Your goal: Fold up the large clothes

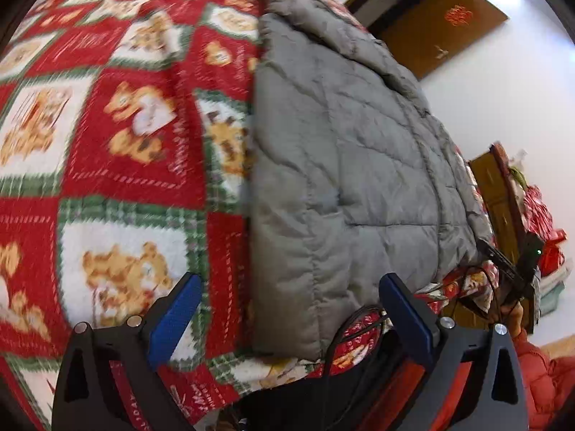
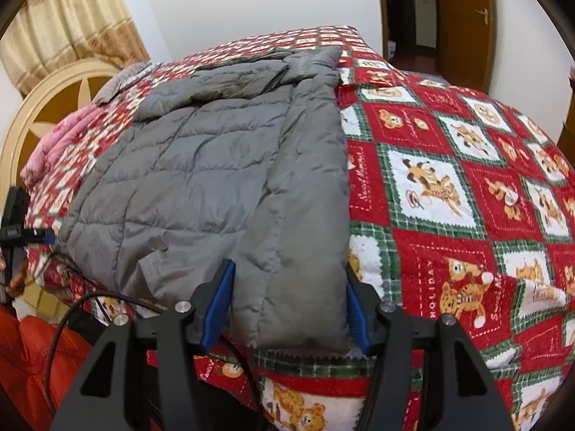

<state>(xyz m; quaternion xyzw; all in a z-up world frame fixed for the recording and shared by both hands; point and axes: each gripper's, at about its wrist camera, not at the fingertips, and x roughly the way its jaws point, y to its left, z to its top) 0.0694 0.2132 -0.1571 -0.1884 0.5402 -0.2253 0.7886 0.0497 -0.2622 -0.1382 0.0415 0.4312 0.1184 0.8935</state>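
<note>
A grey quilted jacket [image 1: 345,165] lies flat on a bed covered by a red and green teddy-bear blanket [image 1: 118,151]. In the blurred left wrist view, my left gripper [image 1: 291,310] stands wide open just before the jacket's near corner, with its blue pads [image 1: 178,318] clear of the cloth. In the right wrist view the same jacket [image 2: 201,179] has one side folded over into a long strip. My right gripper [image 2: 287,307] hovers at the near end of that strip, its fingers either side of it. The cloth there lies smooth and unpinched.
The bed's near edge [image 2: 312,366] runs just under both grippers. A black cable [image 2: 107,296] trails across it. An orange padded sleeve [image 2: 32,355] is low on the left. A round headboard [image 2: 54,107], a pink quilt [image 2: 57,140], curtains [image 2: 68,21] and a brown door [image 2: 463,18] lie beyond.
</note>
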